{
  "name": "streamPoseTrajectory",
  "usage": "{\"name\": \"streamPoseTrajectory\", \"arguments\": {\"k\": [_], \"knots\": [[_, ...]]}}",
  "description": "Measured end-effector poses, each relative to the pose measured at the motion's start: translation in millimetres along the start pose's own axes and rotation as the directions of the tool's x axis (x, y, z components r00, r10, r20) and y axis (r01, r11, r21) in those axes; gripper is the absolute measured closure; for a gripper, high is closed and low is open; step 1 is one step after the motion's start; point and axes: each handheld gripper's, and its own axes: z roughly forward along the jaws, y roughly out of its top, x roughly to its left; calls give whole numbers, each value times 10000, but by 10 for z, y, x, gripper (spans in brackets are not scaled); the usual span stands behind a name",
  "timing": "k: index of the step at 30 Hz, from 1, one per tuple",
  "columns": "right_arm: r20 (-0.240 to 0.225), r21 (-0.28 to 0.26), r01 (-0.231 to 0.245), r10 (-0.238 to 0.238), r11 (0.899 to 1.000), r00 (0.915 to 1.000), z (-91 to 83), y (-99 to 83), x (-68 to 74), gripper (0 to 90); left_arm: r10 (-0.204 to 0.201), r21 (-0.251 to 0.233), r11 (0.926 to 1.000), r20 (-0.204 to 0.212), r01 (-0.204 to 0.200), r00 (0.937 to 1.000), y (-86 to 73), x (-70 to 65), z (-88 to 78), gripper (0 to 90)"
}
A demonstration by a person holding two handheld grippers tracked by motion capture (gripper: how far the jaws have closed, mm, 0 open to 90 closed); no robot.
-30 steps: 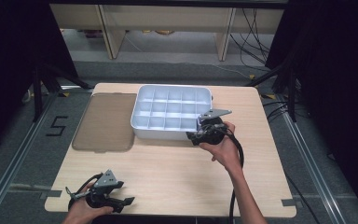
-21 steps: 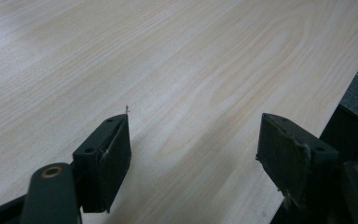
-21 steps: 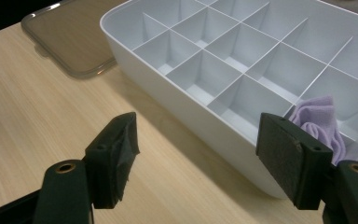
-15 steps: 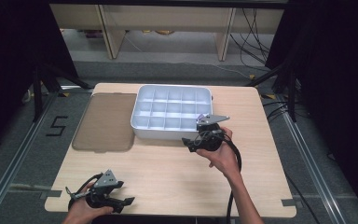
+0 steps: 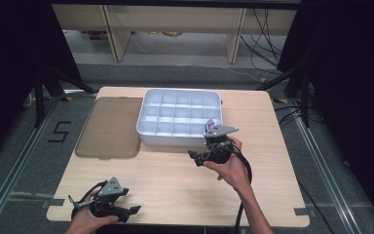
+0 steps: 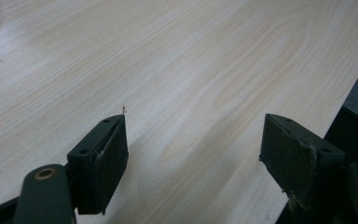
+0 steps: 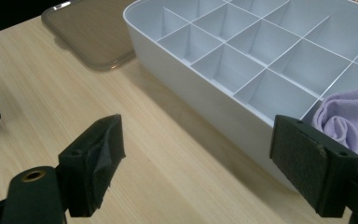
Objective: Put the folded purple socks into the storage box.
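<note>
1. Our right gripper [image 5: 198,159] has backed away from the white tray [image 5: 148,127] since a second ago; its jaws are spread, holding nothing.
2. The purple cloth [image 7: 345,126] sits in a near-side tray compartment, so we judge it probably just released, though the high view barely shows it.
3. Our left gripper [image 5: 129,210] rests spread at the table [image 5: 175,185] edge, near the brown lid [image 5: 109,126].

A light wooden table [image 5: 175,185] carries a white divided tray [image 5: 148,131] at its far edge, with a brown translucent lid [image 5: 109,127] touching the tray's left.
</note>
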Motion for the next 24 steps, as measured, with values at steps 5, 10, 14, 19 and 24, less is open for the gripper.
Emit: {"name": "streamPoseTrajectory", "arguments": {"k": [5,10,14,19,24], "knots": [[-68,-179,185,-186,9997,9998,6,-47,39,188,-4,-37,10000,-13,4,10000,1,-1,-1,223],[-163,11,-32,32,10000,9999,3,-96,85,189,29,-54,10000,-5,-29,10000,1,3,-2,222],[-90,-8,310,-310,9995,9995,-2,-112,107,186,38,-34,10000,10,-38,10000,2,3,-3,222],[-163,-81,224,-225,9997,9996,-27,-131,162,192,34,-62,10000,-9,-34,10000,2,3,-5,222],[-267,-43,362,-363,9993,9990,-13,-185,187,193,37,-73,10000,-23,-37,10000,2,1,-7,221]]}}
